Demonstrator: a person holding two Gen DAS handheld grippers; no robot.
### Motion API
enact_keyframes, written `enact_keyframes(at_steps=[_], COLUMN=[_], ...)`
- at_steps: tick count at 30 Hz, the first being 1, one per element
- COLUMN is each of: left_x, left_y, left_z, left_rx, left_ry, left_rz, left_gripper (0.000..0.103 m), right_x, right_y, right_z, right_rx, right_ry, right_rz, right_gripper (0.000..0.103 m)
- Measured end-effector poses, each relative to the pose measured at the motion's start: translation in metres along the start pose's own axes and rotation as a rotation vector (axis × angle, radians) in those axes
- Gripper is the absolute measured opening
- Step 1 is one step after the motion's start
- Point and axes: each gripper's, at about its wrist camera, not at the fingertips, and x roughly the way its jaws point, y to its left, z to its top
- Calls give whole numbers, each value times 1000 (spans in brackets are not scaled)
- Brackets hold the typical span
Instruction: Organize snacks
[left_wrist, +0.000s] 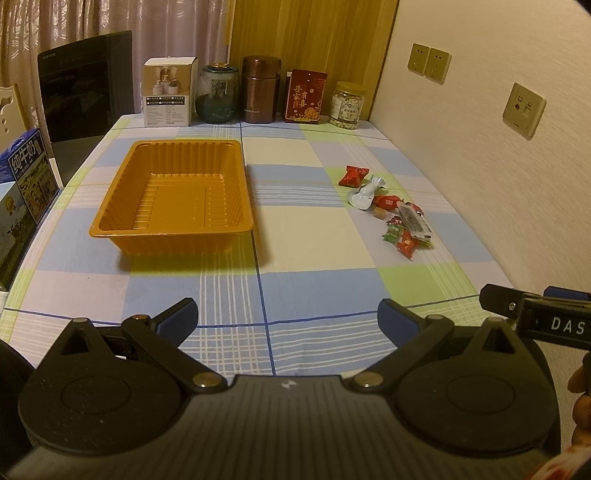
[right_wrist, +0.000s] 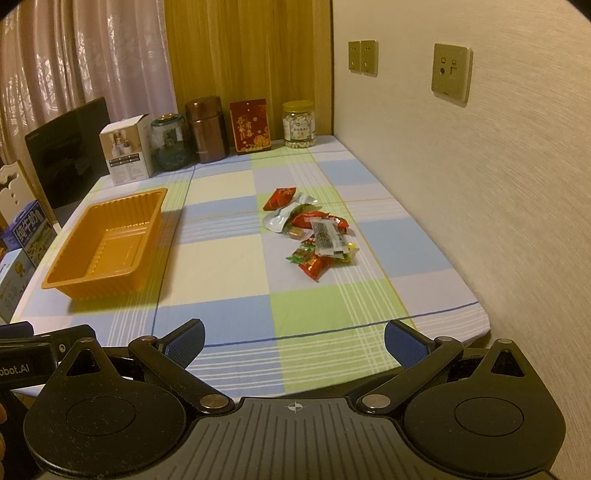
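Left claw (left_wrist: 287, 317): jaws spread wide, nothing between them, held above the near edge of the desk (left_wrist: 303, 236). Right claw (right_wrist: 294, 341): likewise spread wide and empty, also at the near edge, just beside the left one (each claw's body shows at the margin of the other's view).

Progress: judged as not yet begun. The orange tray (left_wrist: 173, 192) is bare inside; no wrapper can be seen in it from either view. All the snacks (right_wrist: 314, 236) lie in one loose pile on the checked cloth, well to the right of the tray and nearer the wall. The pile holds several red wrappers, a silver packet, a small green-wrapped piece and a clear sachet with a printed label lying across the top; the pieces touch and overlap, so an exact count cannot be given. What is left, by this reading, is the whole job: every piece to be lifted and set in the tray.

Surroundings: behind the tray, along the far edge, stand a white carton (left_wrist: 170, 92), a glass jar (left_wrist: 216, 94), a brown canister (left_wrist: 260, 90), a red box (left_wrist: 306, 96) and a clear jar of pale sweets (left_wrist: 347, 105). Left of the tray, milk cartons (left_wrist: 26, 177).

Obstructions: none between tray and pile; the overlapping wrappers may hinder single picks.
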Motion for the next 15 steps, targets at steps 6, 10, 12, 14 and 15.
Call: enact_keyframes(at_steps=[6,10,12,14,15], left_x=[0,0,0,0,0], left_y=[0,0,0,0,0], left_z=[0,0,0,0,0], left_rx=[-1,0,0,0,0], left_ry=[0,0,0,0,0], left_rz=[1,-1,0,0,0], left_gripper=[103,103,103,103,103], right_x=[0,0,0,0,0], right_y=[0,-1,-1,-1,-1], right_z=[1,1,1,1,1], right_rx=[-1,0,0,0,0], right_ry=[0,-1,0,0,0], right_rz=[1,1,1,0,0], right_gripper=[103,103,103,103,103])
